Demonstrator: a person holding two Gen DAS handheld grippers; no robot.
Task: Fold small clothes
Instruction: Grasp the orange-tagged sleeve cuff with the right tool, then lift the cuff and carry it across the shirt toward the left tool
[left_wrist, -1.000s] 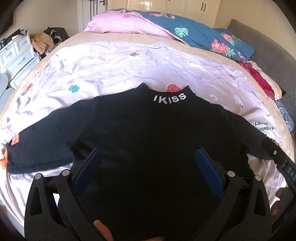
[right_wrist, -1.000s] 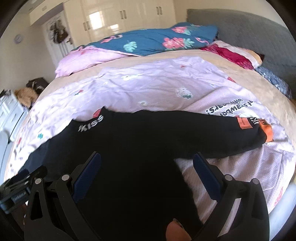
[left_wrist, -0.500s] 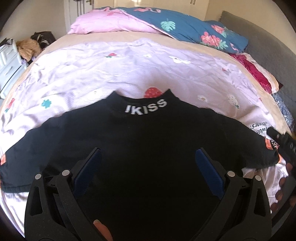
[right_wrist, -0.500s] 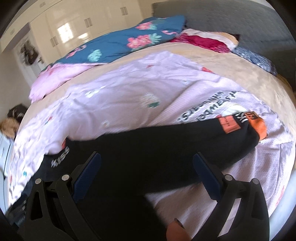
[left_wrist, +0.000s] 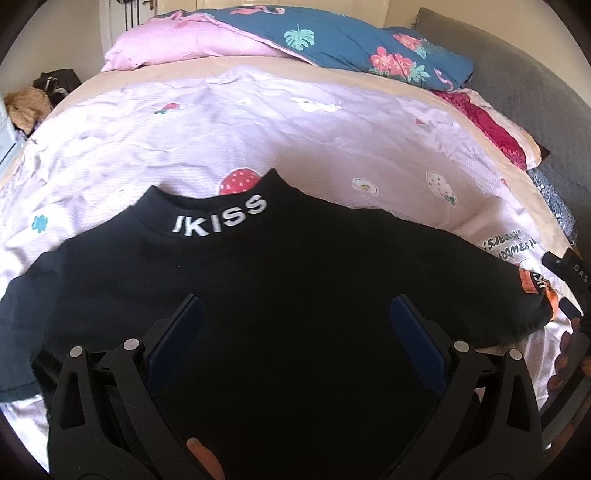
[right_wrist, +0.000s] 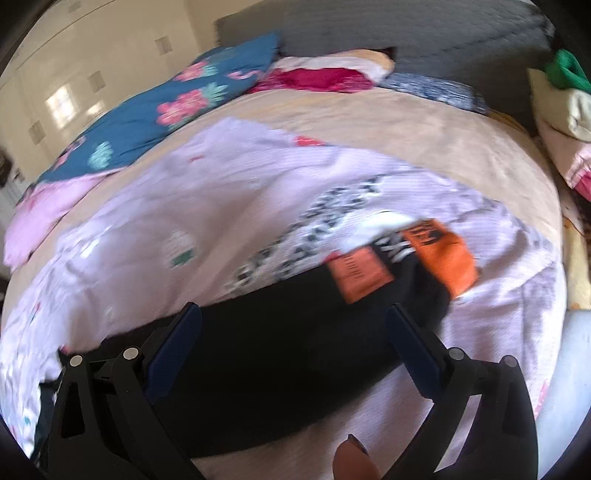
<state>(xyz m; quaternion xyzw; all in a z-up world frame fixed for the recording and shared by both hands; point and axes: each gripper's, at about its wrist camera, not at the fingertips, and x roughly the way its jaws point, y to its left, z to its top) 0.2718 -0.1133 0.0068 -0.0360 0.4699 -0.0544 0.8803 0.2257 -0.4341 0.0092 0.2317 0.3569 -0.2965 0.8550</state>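
Observation:
A small black long-sleeved top (left_wrist: 280, 280) lies flat on the bed, its collar with white letters IKISS (left_wrist: 221, 221) pointing away from me. My left gripper (left_wrist: 291, 321) hovers open over the top's body, nothing between its blue pads. In the right wrist view the top's right sleeve (right_wrist: 280, 343) stretches out to an orange cuff (right_wrist: 443, 258) with an orange patch (right_wrist: 358, 275). My right gripper (right_wrist: 293, 328) stands open over that sleeve, short of the cuff. The right gripper's body shows at the left wrist view's right edge (left_wrist: 569, 273).
A pale pink printed sheet (left_wrist: 258, 122) covers the beige bed (right_wrist: 424, 136). A blue floral quilt (left_wrist: 362, 40) and a pink one (left_wrist: 192, 44) lie at the far side; red bedding (left_wrist: 491, 125) rests by the grey headboard (left_wrist: 528, 74). Folded clothes (right_wrist: 565, 107) sit at the right.
Both grippers have swung to the right. The right gripper's view went from the top's body to the sleeve and its orange cuff. The top lies as before.

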